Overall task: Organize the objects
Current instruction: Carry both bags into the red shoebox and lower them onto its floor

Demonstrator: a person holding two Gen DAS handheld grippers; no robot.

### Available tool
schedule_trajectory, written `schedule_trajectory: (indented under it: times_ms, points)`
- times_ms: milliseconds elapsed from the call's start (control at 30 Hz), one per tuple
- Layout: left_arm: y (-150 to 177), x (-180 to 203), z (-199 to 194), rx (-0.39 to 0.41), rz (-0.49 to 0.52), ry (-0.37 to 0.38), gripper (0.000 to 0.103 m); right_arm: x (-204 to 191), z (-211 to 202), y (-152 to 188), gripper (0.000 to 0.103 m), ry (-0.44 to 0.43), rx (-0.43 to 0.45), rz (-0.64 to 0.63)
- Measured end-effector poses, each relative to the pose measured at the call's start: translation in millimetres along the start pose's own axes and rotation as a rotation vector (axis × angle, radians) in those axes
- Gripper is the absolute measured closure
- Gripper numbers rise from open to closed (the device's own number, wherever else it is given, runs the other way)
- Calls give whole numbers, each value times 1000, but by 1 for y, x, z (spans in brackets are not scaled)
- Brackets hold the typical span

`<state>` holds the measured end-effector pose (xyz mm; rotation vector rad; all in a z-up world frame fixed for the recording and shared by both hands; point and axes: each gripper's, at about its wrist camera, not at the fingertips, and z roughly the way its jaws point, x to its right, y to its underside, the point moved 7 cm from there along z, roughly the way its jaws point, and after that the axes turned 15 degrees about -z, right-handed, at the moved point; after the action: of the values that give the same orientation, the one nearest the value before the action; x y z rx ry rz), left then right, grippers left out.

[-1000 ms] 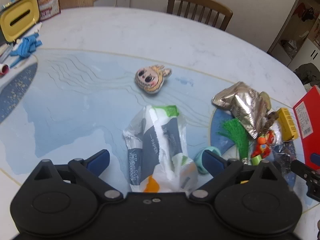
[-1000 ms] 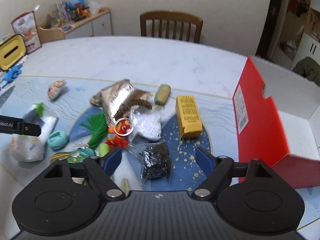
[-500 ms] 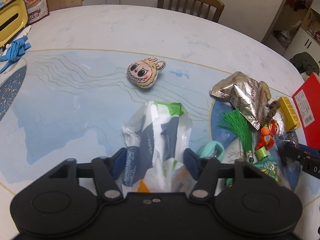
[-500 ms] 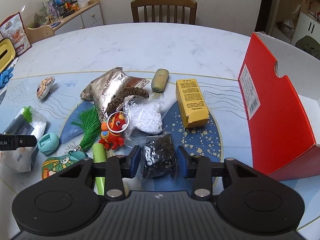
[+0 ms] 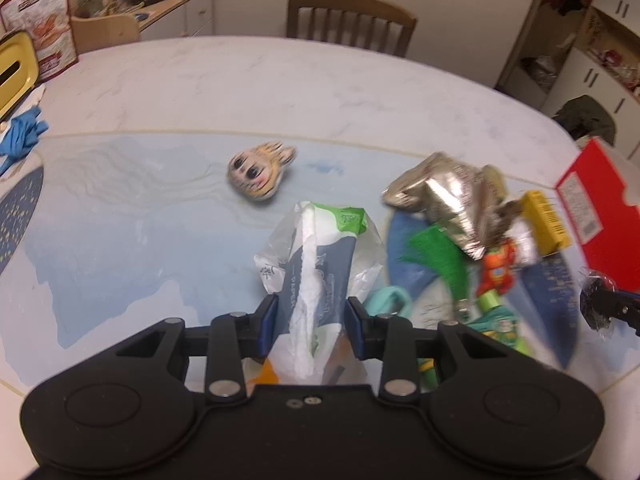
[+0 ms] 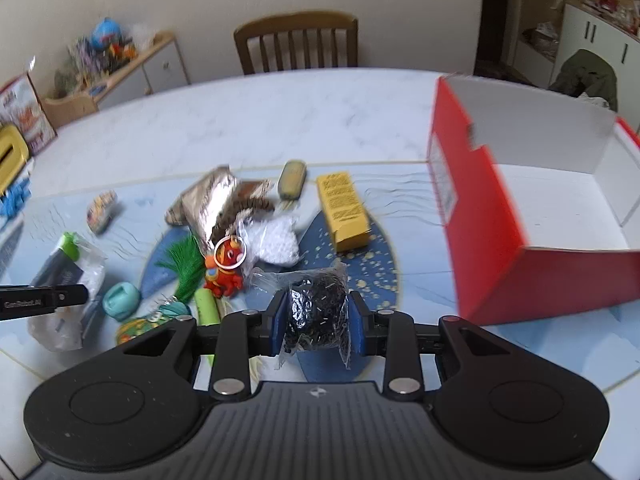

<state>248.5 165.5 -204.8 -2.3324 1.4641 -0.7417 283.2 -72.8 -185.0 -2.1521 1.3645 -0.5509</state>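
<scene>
My left gripper [image 5: 311, 322] is shut on a white, blue and green tissue pack [image 5: 320, 256], squeezed between its blue pads at the near edge of the table. My right gripper [image 6: 316, 322] is shut on a clear bag of black beads [image 6: 318, 306], held a little above the mat. An open red box [image 6: 516, 208] with a white inside stands to the right of it. A pile lies between the two: a silver foil bag [image 6: 212, 204], a green tassel [image 6: 182, 260], an orange toy keychain [image 6: 224, 268], a bag of white beads [image 6: 276, 236] and a yellow carton [image 6: 342, 210].
A cartoon face charm [image 5: 258, 172] lies alone beyond the tissue pack. A teal round case [image 6: 120, 300] and a green tube [image 6: 206, 306] lie near my right gripper. A wooden chair [image 6: 296, 40] stands at the far side of the table. Blue gloves [image 5: 22, 136] and a yellow tin [image 5: 14, 76] sit far left.
Both grippers went from open to shut: the left closed on the tissue pack, the right on the bag of black beads and lifted it slightly.
</scene>
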Motion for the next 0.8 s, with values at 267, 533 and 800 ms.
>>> schedule_trajectory:
  times_ms: [267, 533, 800]
  points:
    - [-15, 66, -47, -17, 96, 231, 69, 45, -73, -4, 72, 87, 95, 105]
    - [-15, 161, -85, -7, 234, 363, 68, 114, -114, -9, 72, 175, 156, 180]
    - [-11, 269, -78, 18, 368, 369, 68, 189, -96, -7, 72, 226, 148, 172]
